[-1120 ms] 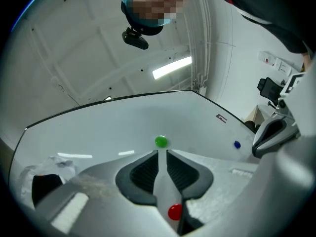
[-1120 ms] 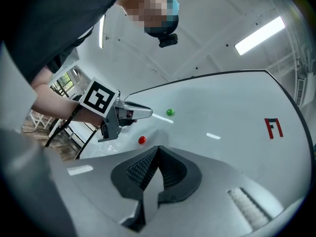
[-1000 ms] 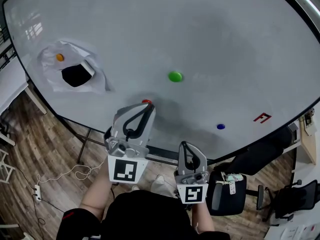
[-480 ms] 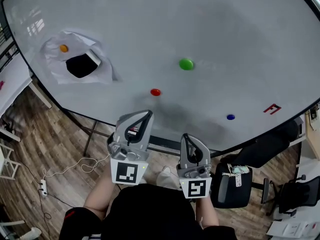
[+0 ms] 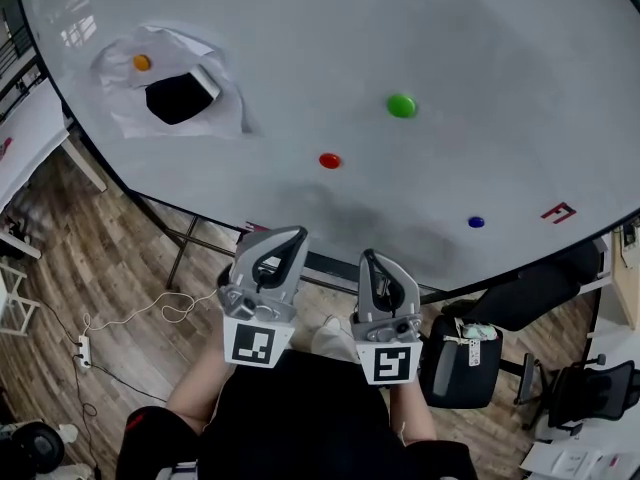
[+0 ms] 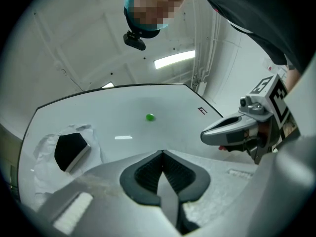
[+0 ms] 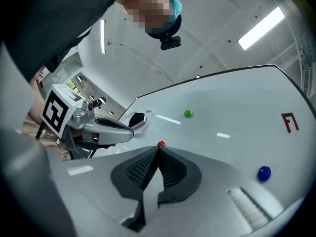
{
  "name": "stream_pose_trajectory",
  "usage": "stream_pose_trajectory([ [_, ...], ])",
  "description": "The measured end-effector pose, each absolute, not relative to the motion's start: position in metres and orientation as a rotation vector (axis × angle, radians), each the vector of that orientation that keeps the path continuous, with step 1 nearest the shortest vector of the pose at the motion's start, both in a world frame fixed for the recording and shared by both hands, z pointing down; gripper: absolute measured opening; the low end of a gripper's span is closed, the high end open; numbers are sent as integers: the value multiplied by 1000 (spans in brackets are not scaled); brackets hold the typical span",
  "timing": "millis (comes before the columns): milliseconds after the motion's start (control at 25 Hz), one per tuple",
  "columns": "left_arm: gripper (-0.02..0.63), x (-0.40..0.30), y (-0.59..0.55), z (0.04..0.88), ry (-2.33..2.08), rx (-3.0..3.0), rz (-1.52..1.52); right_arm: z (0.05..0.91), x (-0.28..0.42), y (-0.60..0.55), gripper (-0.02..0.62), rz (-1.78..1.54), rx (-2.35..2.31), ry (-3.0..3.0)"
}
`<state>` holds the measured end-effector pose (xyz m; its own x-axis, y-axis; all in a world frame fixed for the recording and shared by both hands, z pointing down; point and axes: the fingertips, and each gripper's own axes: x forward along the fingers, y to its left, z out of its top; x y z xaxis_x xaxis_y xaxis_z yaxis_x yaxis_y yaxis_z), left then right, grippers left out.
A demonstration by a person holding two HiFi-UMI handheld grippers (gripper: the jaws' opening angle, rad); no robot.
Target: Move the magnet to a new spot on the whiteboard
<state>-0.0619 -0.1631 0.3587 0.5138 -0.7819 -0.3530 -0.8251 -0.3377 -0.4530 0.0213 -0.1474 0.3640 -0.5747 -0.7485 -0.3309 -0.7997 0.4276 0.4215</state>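
A red magnet (image 5: 329, 160) sticks to the whiteboard (image 5: 300, 48) with nothing touching it; it also shows just past my right jaw tips (image 7: 161, 144). My left gripper (image 5: 290, 236) hangs below the board's lower edge, shut and empty. In its own view the left gripper (image 6: 162, 154) has its pads together. My right gripper (image 5: 370, 258) is beside it, also shut and empty, and the right gripper (image 7: 159, 149) points at the board. A green magnet (image 5: 401, 105), a blue magnet (image 5: 476, 222) and an orange magnet (image 5: 141, 62) sit elsewhere on the board.
A black eraser (image 5: 180, 96) lies on crumpled white paper (image 5: 225, 118) at the board's upper left. A red mark (image 5: 558, 211) is drawn at the right. A black office chair (image 5: 455, 368) stands lower right, and a cable with a power strip (image 5: 82, 348) lies on the wooden floor.
The left gripper has drawn back and down from the red magnet, which stays on the board. The right gripper shifted a little.
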Motion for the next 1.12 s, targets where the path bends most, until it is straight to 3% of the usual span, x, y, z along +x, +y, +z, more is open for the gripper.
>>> stream_pose_trajectory([
  [1120,2,-47,-136,397,1281,-2200,116,392,15,-135,-2,793,-1387,2627],
])
